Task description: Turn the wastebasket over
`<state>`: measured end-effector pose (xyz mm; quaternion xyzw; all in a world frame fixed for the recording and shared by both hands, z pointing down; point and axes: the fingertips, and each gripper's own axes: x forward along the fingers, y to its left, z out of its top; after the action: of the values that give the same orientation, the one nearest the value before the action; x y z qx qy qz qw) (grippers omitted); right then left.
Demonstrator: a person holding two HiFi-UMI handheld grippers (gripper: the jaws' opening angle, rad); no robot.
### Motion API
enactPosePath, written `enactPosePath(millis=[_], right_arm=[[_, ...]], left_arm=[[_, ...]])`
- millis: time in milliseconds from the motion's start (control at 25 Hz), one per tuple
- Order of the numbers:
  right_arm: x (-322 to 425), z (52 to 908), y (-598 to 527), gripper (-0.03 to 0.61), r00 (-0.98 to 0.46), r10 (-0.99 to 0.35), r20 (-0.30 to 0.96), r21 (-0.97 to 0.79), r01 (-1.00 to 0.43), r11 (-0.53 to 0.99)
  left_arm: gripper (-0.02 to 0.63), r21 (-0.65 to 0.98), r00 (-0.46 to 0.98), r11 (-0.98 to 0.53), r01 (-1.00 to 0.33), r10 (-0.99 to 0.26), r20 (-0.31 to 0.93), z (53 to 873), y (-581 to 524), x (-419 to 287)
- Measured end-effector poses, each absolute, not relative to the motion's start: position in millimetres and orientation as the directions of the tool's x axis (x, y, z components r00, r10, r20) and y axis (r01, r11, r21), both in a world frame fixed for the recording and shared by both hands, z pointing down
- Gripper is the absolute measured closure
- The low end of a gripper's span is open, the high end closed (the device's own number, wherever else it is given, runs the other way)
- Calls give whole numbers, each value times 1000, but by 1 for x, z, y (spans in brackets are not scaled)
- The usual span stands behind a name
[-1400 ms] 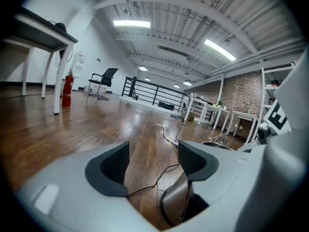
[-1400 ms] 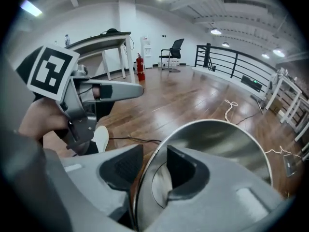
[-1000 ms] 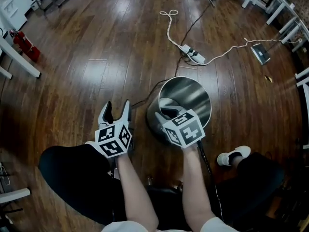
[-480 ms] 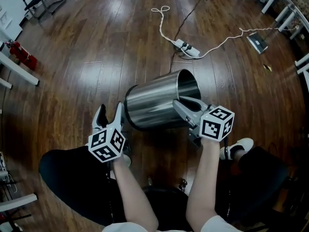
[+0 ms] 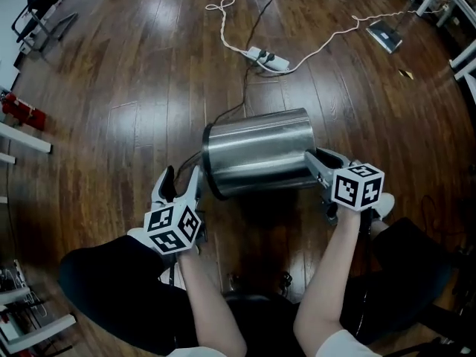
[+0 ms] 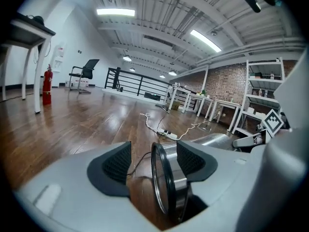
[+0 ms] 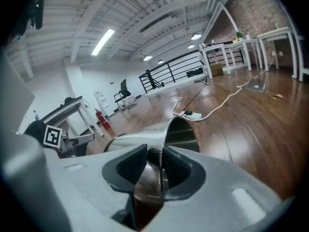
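Wastebasket (image 5: 256,151) lay on its side low over the floor (image 5: 134,88), half turned. The right gripper's (image 5: 316,157) jaws, narrow and just easing open, pinched its mouth rim to pivot it. The left gripper's (image 5: 182,175) jaws gaped around the base rim, apparently to steady it.

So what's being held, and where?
The steel wastebasket, by its open rim, in the right gripper, whose jaws were just opening; the left gripper is open around the base rim.

Wastebasket (image 5: 260,151) now on its side (was upright)
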<state>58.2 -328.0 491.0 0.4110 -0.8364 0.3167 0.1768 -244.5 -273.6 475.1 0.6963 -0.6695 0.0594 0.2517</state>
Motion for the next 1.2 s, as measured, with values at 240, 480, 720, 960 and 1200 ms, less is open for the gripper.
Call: enactPosePath(millis=[240,480,720,960,1200], right_arm=[[121,546,-333,466,-468,-592,656,-309,-882,355],[121,538,-330,465,-404,-610,682,-161,-896,413],[141,524,-330,465,-375,-609,698,-138,-906,400],[128,530,-325,465,-435,-571,696,-203,-883,424],[124,545,-319,485,-382,-516,766,-146,-887,439]], left_arm=[[301,222,192,-106,-969,-890,414,474,-292,-197],[302,267,277,-165,-949,-843,461,496,-302,-157],[355,321,275,-121,-939,-824,496,524,-299,-154],[502,447,346,-127,-886,-822,453,535,-297,-146],[523,539,389,-122,-833,-822,415,535,-299,-147]])
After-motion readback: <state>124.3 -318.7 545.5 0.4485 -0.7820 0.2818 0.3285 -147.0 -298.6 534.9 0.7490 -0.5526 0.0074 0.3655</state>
